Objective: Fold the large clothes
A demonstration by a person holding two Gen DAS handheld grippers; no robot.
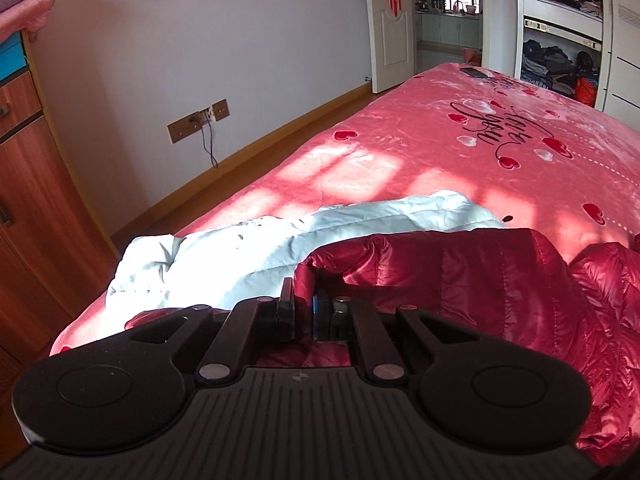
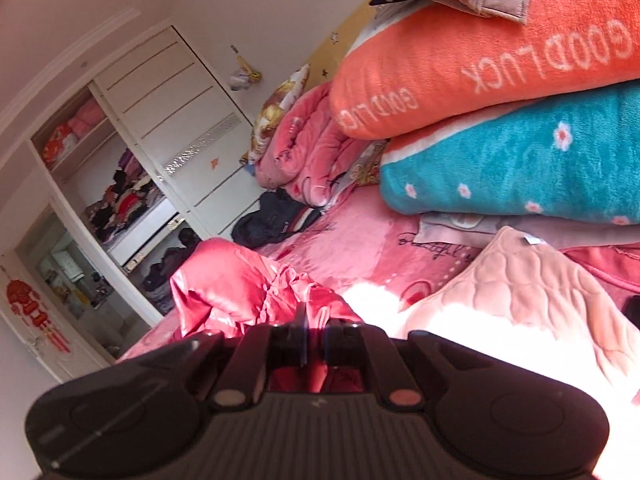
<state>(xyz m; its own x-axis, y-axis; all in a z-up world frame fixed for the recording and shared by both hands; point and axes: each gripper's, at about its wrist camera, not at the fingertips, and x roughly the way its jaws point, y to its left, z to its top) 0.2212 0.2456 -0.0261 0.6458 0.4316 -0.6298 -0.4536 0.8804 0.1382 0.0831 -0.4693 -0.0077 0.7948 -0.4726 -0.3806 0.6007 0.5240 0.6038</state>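
Jacket (image 1: 460, 272) on bed (image 1: 400, 152); blankets (image 2: 520, 120) behind

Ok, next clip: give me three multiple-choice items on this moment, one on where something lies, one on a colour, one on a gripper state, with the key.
1. Where does the pale blue garment lie?
A. On the bed beyond the red jacket
B. On the floor
C. In the wardrobe

2. What colour is the folded blanket lettered GOOD LUCK?
A. Green
B. Orange
C. White

3. How is the left gripper?
A. Wide open over the bed
B. Shut on the red puffer jacket
C. Shut on a phone

Key: 1 A, it is spread on the pink bedspread behind the jacket. 2 B, orange with white letters. 3 B, red fabric sits between its close-set fingers.
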